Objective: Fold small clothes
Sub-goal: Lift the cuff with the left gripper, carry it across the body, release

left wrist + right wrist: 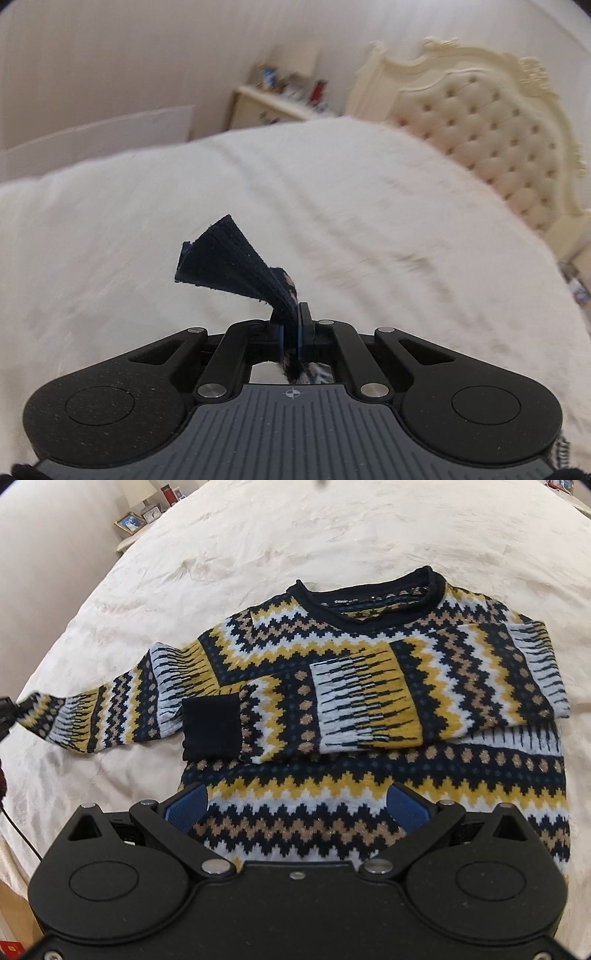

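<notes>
A knitted sweater (369, 709) in navy, yellow, white and tan zigzags lies flat on the cream bedspread (258, 535), neck away from me. One sleeve is folded across the chest, its navy cuff (210, 727) lying on the body. The other sleeve (103, 716) stretches out to the left edge of the right wrist view. My left gripper (291, 325) is shut on that sleeve's navy cuff (229, 262), lifted off the bed. My right gripper (295, 808) stands open just above the sweater's lower body, with nothing between its blue pads (184, 808).
A tufted cream headboard (498, 129) rises at the right in the left wrist view. A nightstand (266, 107) with small items stands by the wall. A photo frame (129, 522) and a lamp sit on it. A black cable (22, 834) trails over the bed's left edge.
</notes>
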A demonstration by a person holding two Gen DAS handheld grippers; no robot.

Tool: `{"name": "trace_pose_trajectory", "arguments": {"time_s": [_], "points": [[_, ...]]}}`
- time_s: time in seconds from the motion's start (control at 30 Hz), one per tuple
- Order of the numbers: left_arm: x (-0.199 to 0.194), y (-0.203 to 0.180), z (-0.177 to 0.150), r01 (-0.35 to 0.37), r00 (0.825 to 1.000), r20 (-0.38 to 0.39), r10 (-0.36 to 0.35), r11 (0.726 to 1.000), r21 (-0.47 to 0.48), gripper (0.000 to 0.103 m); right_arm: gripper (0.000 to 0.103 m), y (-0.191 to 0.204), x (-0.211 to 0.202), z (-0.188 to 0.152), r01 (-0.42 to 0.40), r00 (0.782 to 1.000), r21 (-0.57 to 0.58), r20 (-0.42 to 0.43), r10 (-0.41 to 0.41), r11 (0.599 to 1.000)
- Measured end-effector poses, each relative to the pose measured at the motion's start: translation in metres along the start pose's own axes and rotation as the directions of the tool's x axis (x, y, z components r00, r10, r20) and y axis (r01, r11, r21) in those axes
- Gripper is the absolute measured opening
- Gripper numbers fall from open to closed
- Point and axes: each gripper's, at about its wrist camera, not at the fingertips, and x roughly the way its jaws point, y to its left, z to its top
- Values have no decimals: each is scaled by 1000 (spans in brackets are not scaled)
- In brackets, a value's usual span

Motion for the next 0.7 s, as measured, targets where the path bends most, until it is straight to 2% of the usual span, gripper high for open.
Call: {"name": "trace_pose_trajectory", "arguments": {"time_s": [0.17, 0.37, 0.5, 0.7], "points": [[-27, -47, 8, 81, 995, 50, -85, 994, 77, 5, 103, -10, -9, -8, -26, 1000, -3, 15, 26, 1000], [-41, -108, 7, 172, 979, 82, -185, 974, 150, 5, 103, -34, -19, -18, -66, 997, 10, 31, 66, 998], [-46, -153, 1, 232, 965, 83, -250, 956, 182, 5, 103, -61, -26, -24, -87, 996, 19, 31, 87, 996], [-41, -230, -19, 335, 932, 53, -358, 909, 249, 5, 103, -112, -40, -25, -112, 992, 83, 63, 107, 990]]}}
